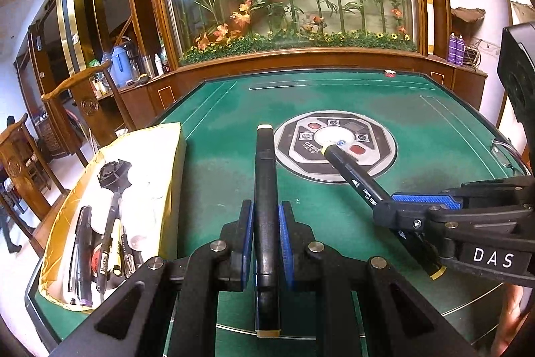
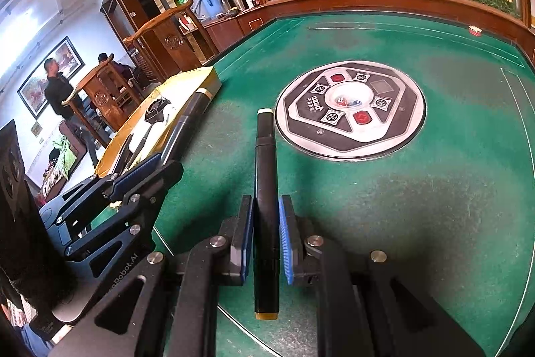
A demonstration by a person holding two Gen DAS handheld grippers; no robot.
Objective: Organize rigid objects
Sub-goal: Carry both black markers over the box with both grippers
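Two black markers are up off the worktop [image 1: 434, 122], one pinched in each pair of tongs. The left tongs [image 1: 265, 243] clamp a marker [image 1: 265, 189] mid-barrel; the right tongs [image 2: 265, 240] clamp theirs [image 2: 265, 189] likewise. The yellow box [image 1: 174, 149] of pens sits beside the left tongs. With both markers overhanging front and back, one could snag the box rim and twist loose, I'd say.
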